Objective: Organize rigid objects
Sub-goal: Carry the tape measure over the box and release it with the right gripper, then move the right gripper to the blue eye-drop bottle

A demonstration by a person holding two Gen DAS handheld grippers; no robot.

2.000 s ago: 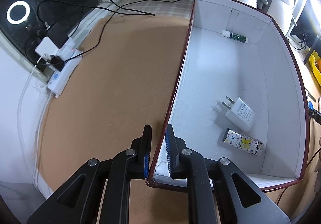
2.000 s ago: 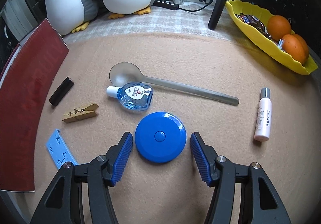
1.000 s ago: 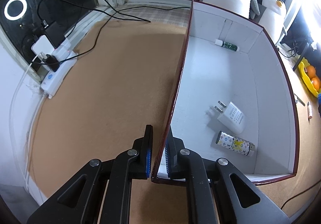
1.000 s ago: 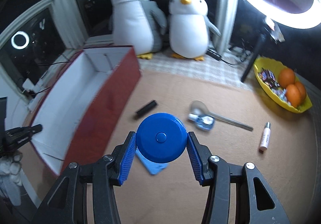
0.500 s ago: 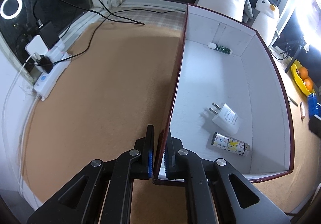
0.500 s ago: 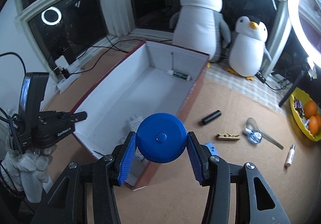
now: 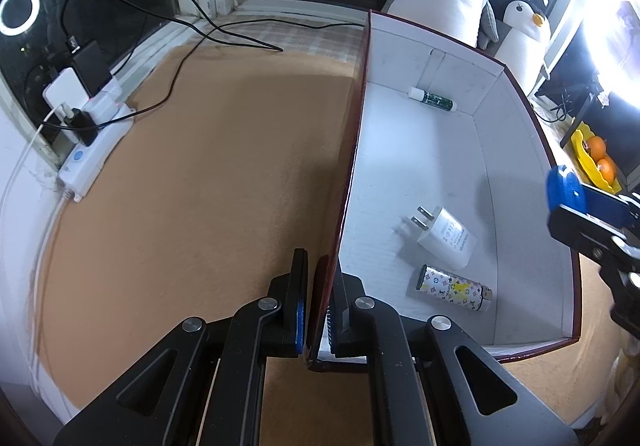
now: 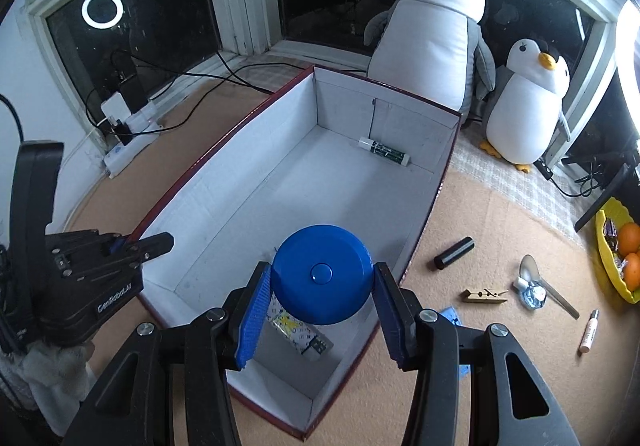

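My right gripper point(image 8: 322, 310) is shut on a round blue disc point(image 8: 322, 280) and holds it above the near end of the dark red box point(image 8: 224, 142) with white inside. It shows at the right edge of the left wrist view point(image 7: 566, 190). My left gripper point(image 7: 318, 310) is shut on the box's left wall point(image 7: 348, 174) near its front corner. Inside lie a white charger point(image 7: 444, 232), a patterned tube point(image 7: 452, 288) and a green tube point(image 7: 432, 98).
On the tan mat right of the box lie a black cylinder point(image 8: 454, 252), a wooden clothespin point(image 8: 484, 296), a spoon point(image 8: 548, 286), a small bottle point(image 8: 530, 292) and a pale tube point(image 8: 588, 330). A yellow fruit tray point(image 8: 612, 266), two plush penguins point(image 8: 432, 30) and a power strip point(image 7: 94, 150) stand around.
My right gripper closed on the blue disc, lifted it off the mat and carried it left over the box. My left gripper kept its hold on the box wall.
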